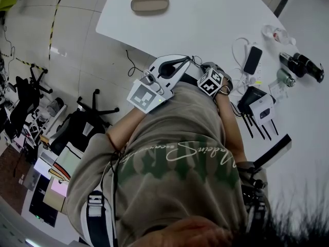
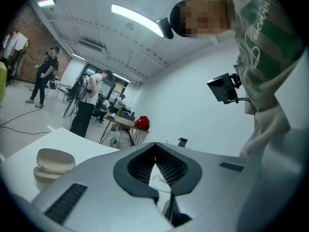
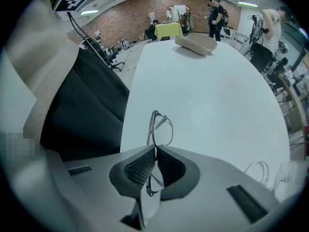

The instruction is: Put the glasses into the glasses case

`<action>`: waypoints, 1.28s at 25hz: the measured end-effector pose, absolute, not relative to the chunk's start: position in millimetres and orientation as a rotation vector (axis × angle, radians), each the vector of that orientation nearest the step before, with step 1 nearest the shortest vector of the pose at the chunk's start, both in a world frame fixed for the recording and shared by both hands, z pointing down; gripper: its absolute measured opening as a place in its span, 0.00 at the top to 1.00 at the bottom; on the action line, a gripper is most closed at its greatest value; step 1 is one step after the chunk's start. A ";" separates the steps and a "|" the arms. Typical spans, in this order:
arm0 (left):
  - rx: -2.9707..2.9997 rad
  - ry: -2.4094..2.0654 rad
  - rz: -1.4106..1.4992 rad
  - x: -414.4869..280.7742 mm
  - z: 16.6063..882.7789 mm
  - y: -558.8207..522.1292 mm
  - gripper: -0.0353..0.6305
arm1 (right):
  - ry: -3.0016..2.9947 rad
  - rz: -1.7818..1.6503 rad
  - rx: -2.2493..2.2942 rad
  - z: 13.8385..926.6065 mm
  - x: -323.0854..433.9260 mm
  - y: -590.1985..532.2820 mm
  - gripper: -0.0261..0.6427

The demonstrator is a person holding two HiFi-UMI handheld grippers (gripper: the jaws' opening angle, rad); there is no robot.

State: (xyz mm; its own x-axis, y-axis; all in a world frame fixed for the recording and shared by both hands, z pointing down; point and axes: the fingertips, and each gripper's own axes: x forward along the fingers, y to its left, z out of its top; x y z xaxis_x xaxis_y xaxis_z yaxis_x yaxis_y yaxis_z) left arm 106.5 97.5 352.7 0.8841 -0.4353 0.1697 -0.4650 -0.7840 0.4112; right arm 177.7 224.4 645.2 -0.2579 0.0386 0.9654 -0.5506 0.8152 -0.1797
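So the right gripper (image 3: 155, 149) has its fingers (image 3: 137, 166) clamped on the glasses (image 3: 161, 128), which are pinched edge-on with one lens sticking up above the tips and the other down in the gap. The left gripper (image 2: 155, 146) has its fingers (image 2: 140, 166) closed together with nothing in them, as far as I can see. The case (image 3: 195, 43) sits open at the far end of the white surface (image 3: 212, 105), well apart from both grippers, which are pulled in close to the person's body. My main worry is that grip. It's a thin wire frame held on a narrow bite, so on the long reach it could twist between the pads or slip out, and squeezing harder to fix that risks bending it. I can't tell if the arms are folded, and if they aren't, they might catch the case's rim going in. The case also looks light and isn't braced by anything, so a nudge could just shove it along. I'd guess the free left gripper should steady it.
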 end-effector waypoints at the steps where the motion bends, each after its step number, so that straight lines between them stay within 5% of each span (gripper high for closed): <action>1: 2.602 -0.655 0.087 105.8 352.8 96.1 0.94 | -1.753 0.584 0.398 645.2 177.0 223.2 0.92; 32: 2.647 -0.523 0.014 100.2 356.2 61.2 0.94 | -1.751 0.536 0.415 632.7 144.2 206.7 0.92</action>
State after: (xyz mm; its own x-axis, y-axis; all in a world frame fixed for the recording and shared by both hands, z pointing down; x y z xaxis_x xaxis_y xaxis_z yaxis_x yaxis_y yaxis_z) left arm 100.2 61.2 356.2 0.9285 -0.3596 0.0931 -0.3642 -0.8319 0.4187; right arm 144.2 206.7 632.7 -0.2388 0.0038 0.9711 -0.5403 0.8304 -0.1361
